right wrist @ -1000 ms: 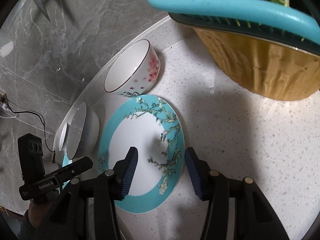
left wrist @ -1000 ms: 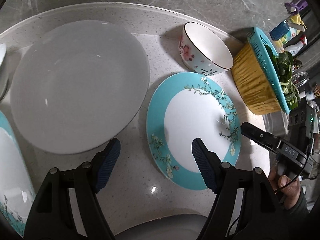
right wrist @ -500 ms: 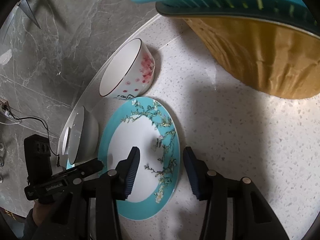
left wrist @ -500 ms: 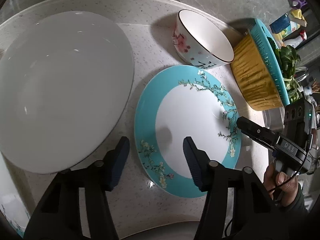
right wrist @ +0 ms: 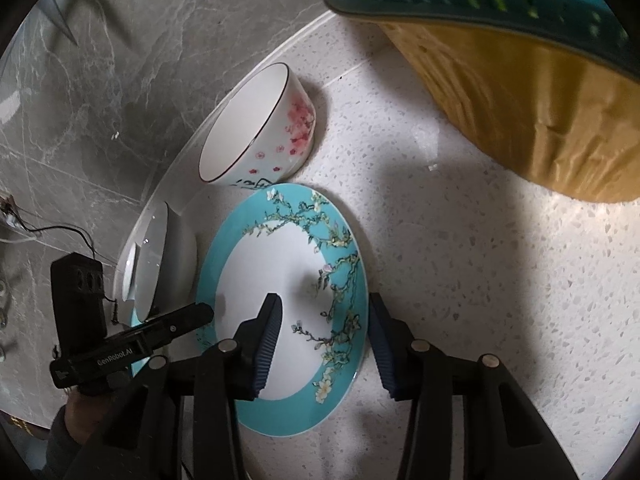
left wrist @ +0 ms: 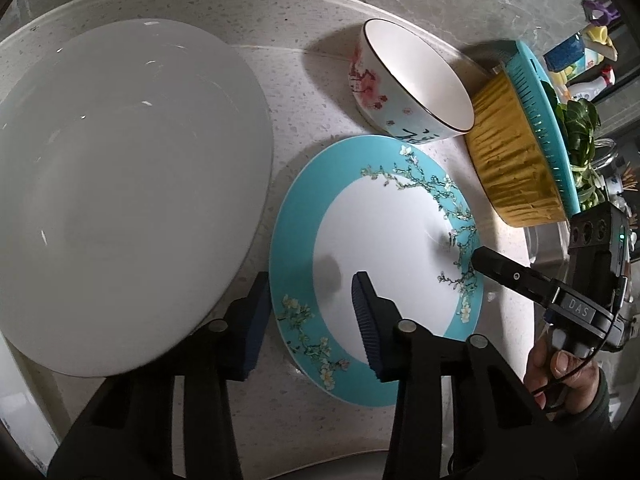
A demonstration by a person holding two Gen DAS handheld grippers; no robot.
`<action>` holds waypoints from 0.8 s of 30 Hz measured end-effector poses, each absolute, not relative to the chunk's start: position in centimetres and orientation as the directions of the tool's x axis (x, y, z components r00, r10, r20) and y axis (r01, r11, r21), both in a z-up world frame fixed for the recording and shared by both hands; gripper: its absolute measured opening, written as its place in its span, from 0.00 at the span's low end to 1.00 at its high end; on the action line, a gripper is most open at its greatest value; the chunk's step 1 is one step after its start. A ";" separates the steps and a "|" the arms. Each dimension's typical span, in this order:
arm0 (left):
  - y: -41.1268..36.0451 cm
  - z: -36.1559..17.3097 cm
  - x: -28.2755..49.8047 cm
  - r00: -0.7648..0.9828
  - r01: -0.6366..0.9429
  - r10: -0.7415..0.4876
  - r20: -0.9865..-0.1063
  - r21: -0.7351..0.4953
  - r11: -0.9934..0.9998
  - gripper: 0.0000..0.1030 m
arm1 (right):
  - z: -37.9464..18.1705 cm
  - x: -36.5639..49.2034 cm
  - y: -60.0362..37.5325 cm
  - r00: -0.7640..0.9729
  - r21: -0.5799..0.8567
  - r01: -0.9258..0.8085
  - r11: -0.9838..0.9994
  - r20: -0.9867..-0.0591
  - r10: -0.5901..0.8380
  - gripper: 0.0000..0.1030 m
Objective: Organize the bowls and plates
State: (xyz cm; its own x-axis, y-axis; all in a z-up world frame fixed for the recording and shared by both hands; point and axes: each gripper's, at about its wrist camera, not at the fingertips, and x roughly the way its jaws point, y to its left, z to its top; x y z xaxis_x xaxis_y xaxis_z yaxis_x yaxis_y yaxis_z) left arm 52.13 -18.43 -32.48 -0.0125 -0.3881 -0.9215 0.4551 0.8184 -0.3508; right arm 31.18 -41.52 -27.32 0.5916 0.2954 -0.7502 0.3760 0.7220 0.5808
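Note:
A teal-rimmed plate with blossom branches (left wrist: pixel 384 248) (right wrist: pixel 280 264) lies flat on the speckled counter. My left gripper (left wrist: pixel 312 320) straddles its left rim, one pad outside the edge and one over the white centre. Its jaws are closing and do not press on the plate. My right gripper (right wrist: pixel 324 340) straddles the opposite rim the same way, open, with a gap on both sides. A large white plate (left wrist: pixel 120 200) (right wrist: pixel 172 256) lies left of the teal one. A white bowl with pink blossoms (left wrist: pixel 412 80) (right wrist: pixel 256 128) stands behind it.
A teal colander of greens in a yellow basin (left wrist: pixel 520 152) (right wrist: pixel 520 100) stands close on the right. Bottles (left wrist: pixel 580 60) stand past it. A grey marble wall (right wrist: pixel 100 80) runs behind the counter. A person's hand (left wrist: pixel 560 364) holds the right gripper.
My left gripper has moved right from the white plate onto the teal plate's left rim, and its jaws have narrowed a lot. The right gripper's jaws have narrowed slightly over the opposite rim.

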 end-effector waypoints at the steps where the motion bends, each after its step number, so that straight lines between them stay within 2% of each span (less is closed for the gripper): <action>1: -18.3 -32.5 52.1 -0.009 0.453 -0.384 -0.923 -0.346 0.822 0.31 | -27.2 31.3 -41.4 0.584 0.567 0.380 0.731 -0.760 0.286 0.45; 3: -18.1 -32.5 52.1 -0.004 0.456 -0.373 -0.928 -0.334 0.825 0.25 | -27.1 31.6 -41.1 0.564 0.522 0.389 0.759 -0.787 0.252 0.37; 5: -18.1 -32.5 52.1 0.005 0.465 -0.354 -0.935 -0.311 0.829 0.21 | -27.0 31.9 -41.0 0.531 0.459 0.405 0.791 -0.822 0.205 0.21; 7: -17.9 -32.5 52.0 0.013 0.470 -0.341 -0.940 -0.295 0.832 0.19 | -27.0 32.0 -41.0 0.515 0.436 0.412 0.800 -0.836 0.190 0.16; 24: -18.0 -32.3 51.2 0.020 0.485 -0.333 -0.943 -0.282 0.828 0.15 | -27.2 31.0 -41.6 0.524 0.443 0.434 0.784 -0.832 0.180 0.15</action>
